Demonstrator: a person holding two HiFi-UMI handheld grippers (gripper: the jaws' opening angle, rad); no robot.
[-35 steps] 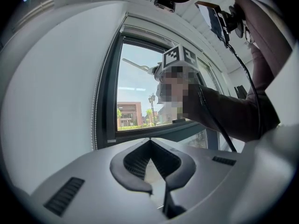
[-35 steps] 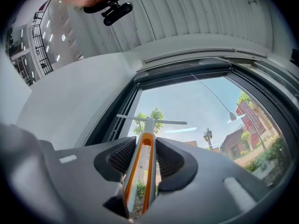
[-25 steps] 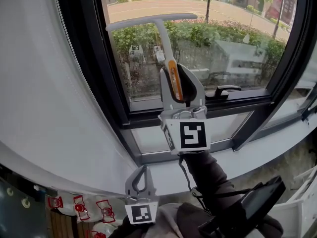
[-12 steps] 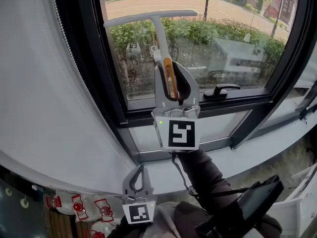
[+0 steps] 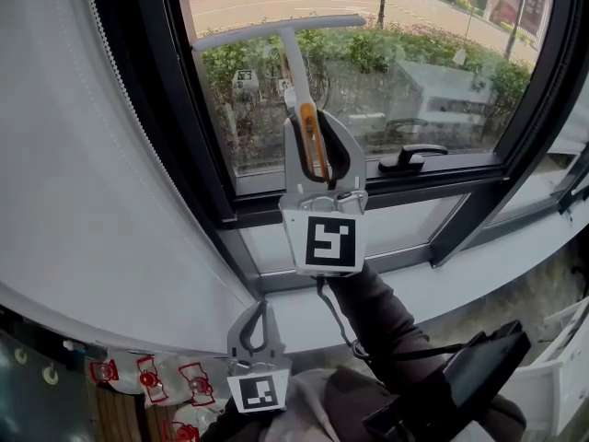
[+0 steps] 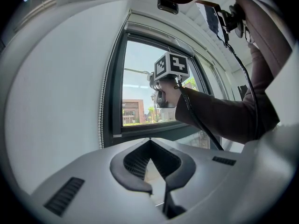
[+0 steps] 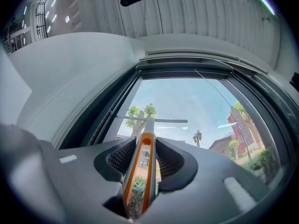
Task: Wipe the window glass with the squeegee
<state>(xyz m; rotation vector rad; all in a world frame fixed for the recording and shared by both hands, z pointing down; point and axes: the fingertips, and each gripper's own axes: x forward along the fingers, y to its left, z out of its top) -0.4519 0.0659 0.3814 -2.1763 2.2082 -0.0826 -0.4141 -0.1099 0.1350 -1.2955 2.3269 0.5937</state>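
Two grippers are showing: the right gripper (image 5: 315,129) is clamping the squeegee (image 5: 293,67) by its orange-striped handle, blade up at the window glass (image 5: 442,63); the left gripper (image 5: 258,313) is hanging low, jaws closed and empty.

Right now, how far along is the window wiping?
Done: the right gripper is clamped on the squeegee. In hand: its blade sits high on the window glass. To do: the pane below; no wiped strip shows. The left gripper hangs shut, idle.

An indoor room, home or office unclear: a dark-framed window (image 5: 156,109) fills the upper frame, a white blind (image 5: 74,173) hangs at left, a pale sill (image 5: 479,279) runs lower right, and a road (image 5: 276,3) and hedges (image 5: 368,49) lie outside at top
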